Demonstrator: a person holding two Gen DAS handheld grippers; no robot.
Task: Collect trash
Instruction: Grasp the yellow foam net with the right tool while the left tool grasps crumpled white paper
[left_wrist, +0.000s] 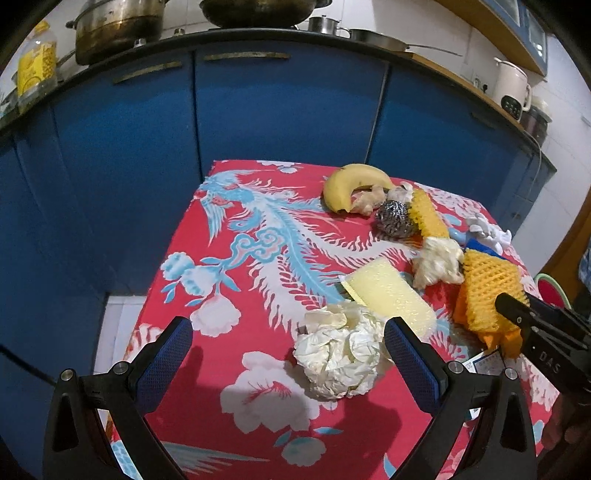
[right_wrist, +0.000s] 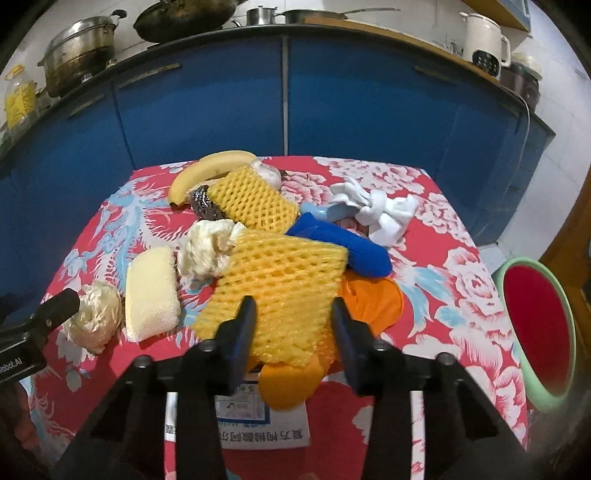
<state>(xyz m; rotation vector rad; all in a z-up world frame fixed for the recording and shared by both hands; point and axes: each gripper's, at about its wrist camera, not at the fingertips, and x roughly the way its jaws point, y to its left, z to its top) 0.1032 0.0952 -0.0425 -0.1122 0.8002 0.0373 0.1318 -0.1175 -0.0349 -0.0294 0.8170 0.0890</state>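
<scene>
My left gripper (left_wrist: 288, 354) is open wide over the red flowered tablecloth (left_wrist: 236, 229); a crumpled white paper ball (left_wrist: 341, 354) lies between its fingers, close to the right one. My right gripper (right_wrist: 293, 325) has its fingers on either side of a yellow foam fruit net (right_wrist: 284, 280); they touch its edges without visibly squeezing it. Under the net lie an orange bag (right_wrist: 369, 299) and a white printed box (right_wrist: 243, 410). Another crumpled paper wad (right_wrist: 207, 251) and a second foam net (right_wrist: 251, 199) lie behind it.
A pale yellow sponge (right_wrist: 151, 295), banana (right_wrist: 207, 173), steel scourer (left_wrist: 393, 218), blue cloth (right_wrist: 343, 243) and white glove (right_wrist: 376, 210) clutter the table. A red basin with a green rim (right_wrist: 535, 332) stands at the right. Blue cabinets (left_wrist: 280, 103) rise behind the table.
</scene>
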